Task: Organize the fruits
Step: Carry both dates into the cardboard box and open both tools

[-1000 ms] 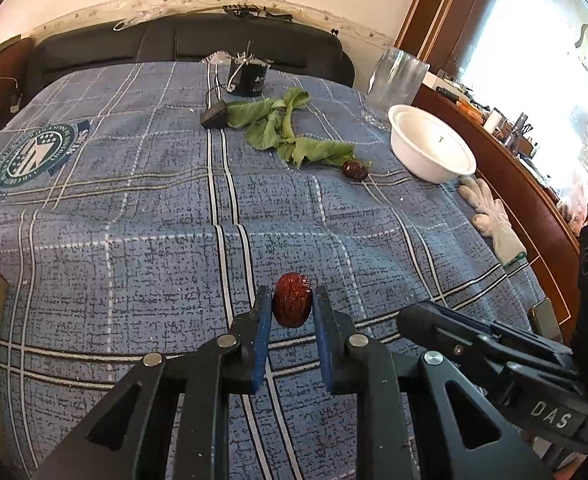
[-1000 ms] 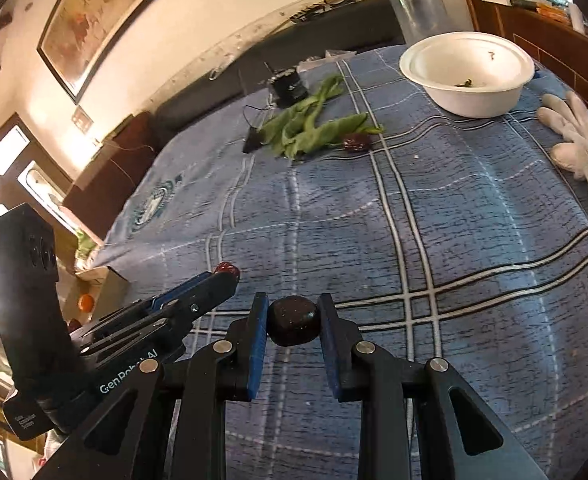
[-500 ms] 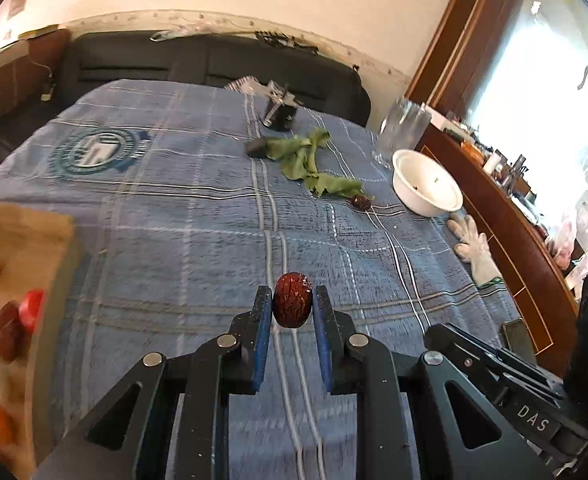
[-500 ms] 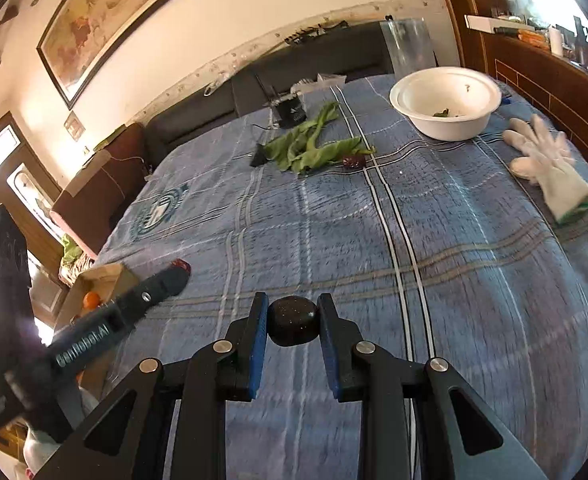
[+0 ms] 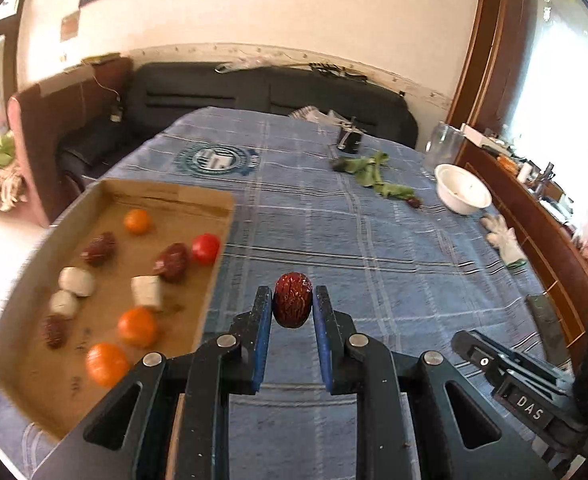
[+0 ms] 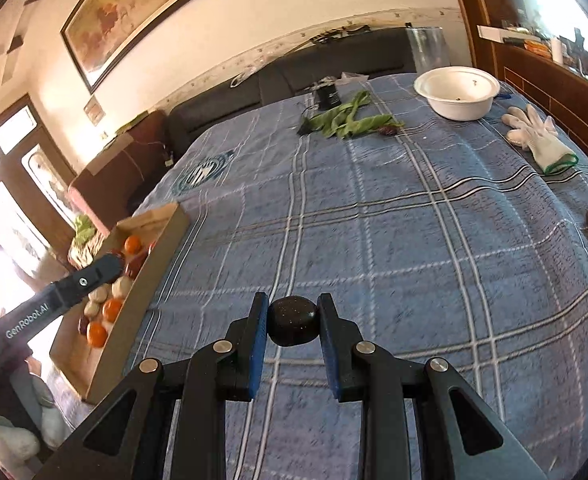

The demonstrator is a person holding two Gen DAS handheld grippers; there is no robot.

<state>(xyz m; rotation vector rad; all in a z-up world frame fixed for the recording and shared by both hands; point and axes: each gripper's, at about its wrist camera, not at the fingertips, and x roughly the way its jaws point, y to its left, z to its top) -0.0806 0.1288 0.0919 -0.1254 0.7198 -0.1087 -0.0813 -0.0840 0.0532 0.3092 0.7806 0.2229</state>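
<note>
Swung leftward since a second ago, the left tongs (image 5: 293,306) now look across at the box (image 5: 214,216), which was barely in sight then. They pinch a wrinkled red date (image 5: 292,305) between blue pads, held above the blue plaid cloth (image 5: 373,248) just right of the box's near wall. Inside the box lie three oranges (image 5: 137,327), three more dates (image 5: 170,262), a red tomato (image 5: 205,249) and three whitish pieces (image 5: 146,290), blurred. The right tongs (image 6: 293,322) pinch a dark, roundish fruit (image 6: 292,321) above the same cloth, well right of the box (image 6: 150,264); the left tongs' tip (image 6: 94,276) reaches over the box in that view, and the right tool's tip (image 5: 493,360) shows at the lower right of the left view. Far across the tabletop lie green leaves (image 6: 345,120) with a single date (image 6: 387,131) touching their end, a white bowl (image 6: 457,94) and a white glove (image 6: 537,138) near the right edge, and a clear jar (image 6: 429,50) behind the bowl. A dark sofa (image 5: 254,88) stands beyond, under a framed painting (image 6: 142,12).
</note>
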